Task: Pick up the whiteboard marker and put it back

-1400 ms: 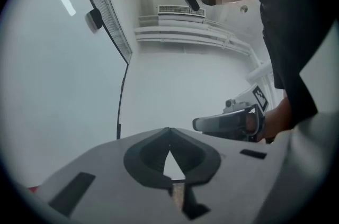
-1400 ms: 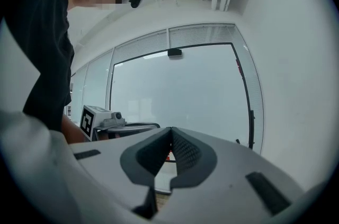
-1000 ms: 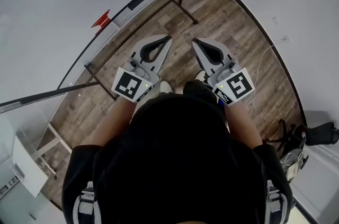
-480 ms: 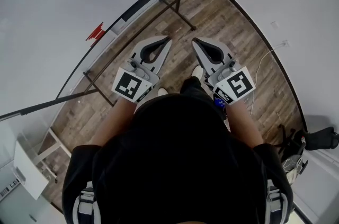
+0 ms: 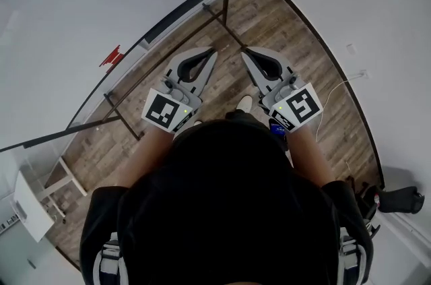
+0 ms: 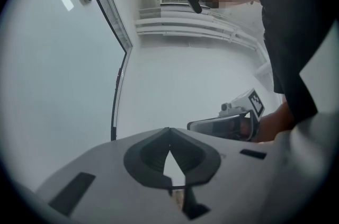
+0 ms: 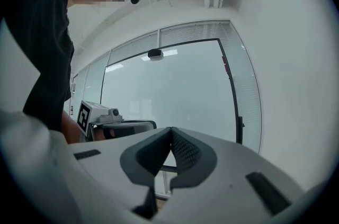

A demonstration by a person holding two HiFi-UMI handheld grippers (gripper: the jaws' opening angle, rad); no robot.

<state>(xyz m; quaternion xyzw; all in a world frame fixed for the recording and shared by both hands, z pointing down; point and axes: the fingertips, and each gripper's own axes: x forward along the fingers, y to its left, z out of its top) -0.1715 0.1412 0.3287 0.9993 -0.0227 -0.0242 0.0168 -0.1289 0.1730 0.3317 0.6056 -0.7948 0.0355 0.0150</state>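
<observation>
The left tongs (image 5: 214, 51) and right tongs (image 5: 244, 52), both shut tight on nothing, point level side by side; no marker shows plainly, only a small red thing (image 5: 110, 56) by the whiteboard ledge (image 5: 175, 11) ahead and leftward, nearer the left tongs, its axis unreadable.

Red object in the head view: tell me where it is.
Head view, upper left: the red object sits at the lower edge of the whiteboard, left of the left gripper and above the black stand foot.
</observation>
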